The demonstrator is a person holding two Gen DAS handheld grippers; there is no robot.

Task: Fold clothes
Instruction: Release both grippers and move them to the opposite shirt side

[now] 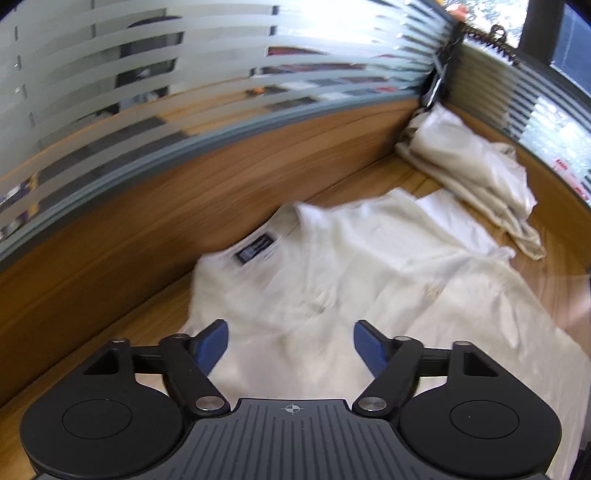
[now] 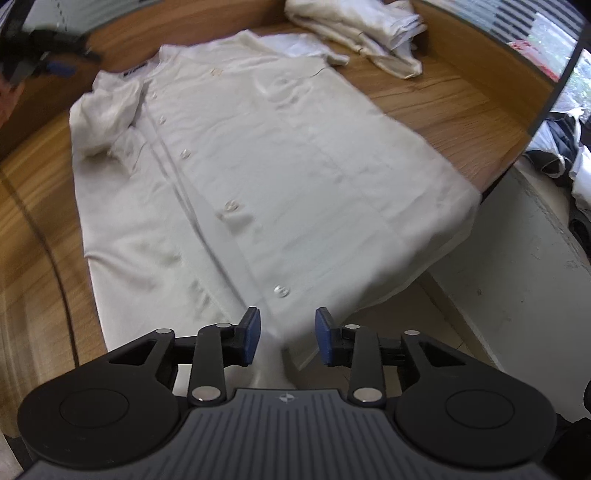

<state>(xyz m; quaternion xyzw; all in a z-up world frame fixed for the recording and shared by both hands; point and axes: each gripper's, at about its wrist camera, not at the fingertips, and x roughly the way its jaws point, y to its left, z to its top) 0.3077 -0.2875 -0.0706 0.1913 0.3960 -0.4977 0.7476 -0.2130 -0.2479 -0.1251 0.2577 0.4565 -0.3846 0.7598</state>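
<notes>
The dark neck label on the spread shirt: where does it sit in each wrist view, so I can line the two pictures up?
Left wrist view: the dark neck label lies left of centre, at the collar end of the white button shirt, above the open left gripper.
Right wrist view: the label is at upper left, far from the open right gripper.
Shared landmark: the pile of folded cream clothes in the corner beyond the shirt.
</notes>
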